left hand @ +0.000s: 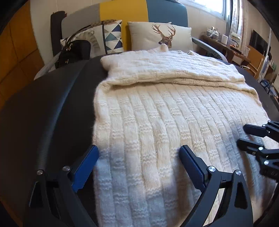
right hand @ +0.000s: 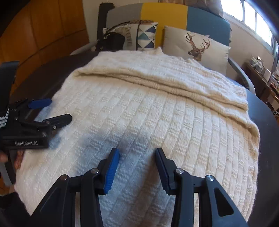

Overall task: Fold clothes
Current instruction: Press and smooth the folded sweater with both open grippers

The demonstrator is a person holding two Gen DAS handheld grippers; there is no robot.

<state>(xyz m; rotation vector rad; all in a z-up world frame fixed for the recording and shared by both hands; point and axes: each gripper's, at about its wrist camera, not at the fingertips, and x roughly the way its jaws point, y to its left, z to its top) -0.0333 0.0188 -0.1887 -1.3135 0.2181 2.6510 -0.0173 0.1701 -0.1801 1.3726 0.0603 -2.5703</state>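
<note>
Left gripper (left hand: 139, 150): jaws wide apart, nothing clamped; blue pads hang over the sweater's near left edge.
Right gripper (right hand: 137, 153): jaws apart, narrower than the left's, nothing pinched; it hangs over the sweater's near middle part. Whether the tips touch the knit I cannot tell.
Sweater (left hand: 157, 122): cream ribbed knit, spread flat on the dark table, its far part folded over into a thick band across its width.
Shadows: both grippers cast bluish shade on the sweater's near part.
Table (left hand: 52, 104): dark, rounded top under the sweater, bare along the sweater's left side and past its right edge.
Hand (right hand: 10, 158): a person's hand, partly in view at the left gripper's body, beside the sweater's left edge.
Deer cushion (left hand: 160, 36): behind the sweater's far edge, upright on the sofa.
Triangle cushion (left hand: 111, 36): behind the sweater's far left corner.
Black bag (left hand: 75, 52): left of the triangle cushion, beyond the sweater.
Sofa (left hand: 167, 15): grey, yellow and blue back, behind the sweater.
</note>
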